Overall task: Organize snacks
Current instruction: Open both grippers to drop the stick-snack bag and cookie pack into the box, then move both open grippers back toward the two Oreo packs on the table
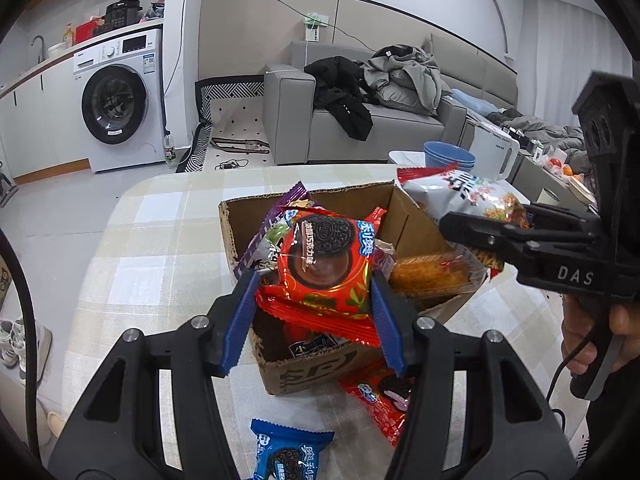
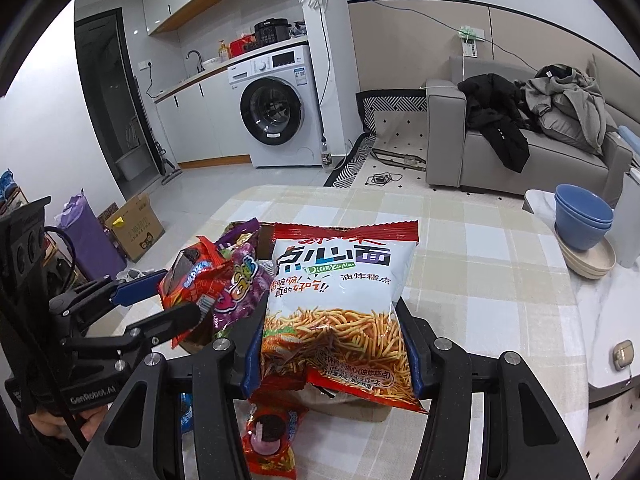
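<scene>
Cookie packet [image 1: 325,265] (red) clamped in left hand-held gripper [image 1: 316,312]; above box [image 1: 316,372].

"DAS" on the right claw [image 1: 448,226] body; "GenRobot.AI" — blurred, probably — on the left claw [image 2: 180,300]; "点心面 — 油炸糕点" on the noodle snack bag [image 2: 340,304].

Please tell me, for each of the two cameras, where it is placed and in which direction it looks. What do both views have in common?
Left wrist: sits on the left gripper, looking along its blue fingers at the red cookie packet held over the cardboard box; the right gripper and hand show at right.
Right wrist: sits on the right gripper, looking at the noodle snack bag it holds; the left gripper shows at left.
Shared: checked tablecloth, washing machine, grey sofa.
</scene>
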Demonstrator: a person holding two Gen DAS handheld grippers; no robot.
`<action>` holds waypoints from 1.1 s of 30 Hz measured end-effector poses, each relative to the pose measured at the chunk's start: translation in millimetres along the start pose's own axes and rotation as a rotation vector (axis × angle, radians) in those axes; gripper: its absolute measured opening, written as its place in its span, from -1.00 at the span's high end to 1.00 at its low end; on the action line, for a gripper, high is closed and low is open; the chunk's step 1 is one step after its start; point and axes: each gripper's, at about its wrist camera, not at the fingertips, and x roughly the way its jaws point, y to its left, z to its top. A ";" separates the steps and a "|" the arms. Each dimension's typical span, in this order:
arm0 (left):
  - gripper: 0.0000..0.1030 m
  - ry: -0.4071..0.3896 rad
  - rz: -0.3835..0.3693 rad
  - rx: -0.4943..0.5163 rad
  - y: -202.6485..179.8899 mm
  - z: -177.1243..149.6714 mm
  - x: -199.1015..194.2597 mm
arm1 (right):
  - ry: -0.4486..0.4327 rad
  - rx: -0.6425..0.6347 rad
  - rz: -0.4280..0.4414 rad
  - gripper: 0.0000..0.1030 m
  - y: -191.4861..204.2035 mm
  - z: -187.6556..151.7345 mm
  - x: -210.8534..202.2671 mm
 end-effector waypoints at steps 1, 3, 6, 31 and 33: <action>-0.02 0.001 0.003 0.003 0.2 0.8 3.5 | 0.006 -0.002 -0.001 -0.06 0.7 1.9 3.9; -0.02 0.006 0.006 0.004 1.6 2.0 10.6 | 0.012 -0.012 0.000 -0.06 1.5 5.4 10.2; -0.02 0.010 0.006 -0.004 5.2 5.3 19.4 | 0.021 -0.018 -0.008 -0.06 3.8 11.2 19.1; -0.97 0.042 -0.011 0.056 -6.3 -6.8 47.5 | -0.009 0.005 0.003 -0.85 -20.7 -11.7 -2.9; -0.97 0.038 -0.022 0.027 -0.2 -9.4 40.5 | -0.014 0.014 0.013 -0.89 -21.5 -17.3 -6.9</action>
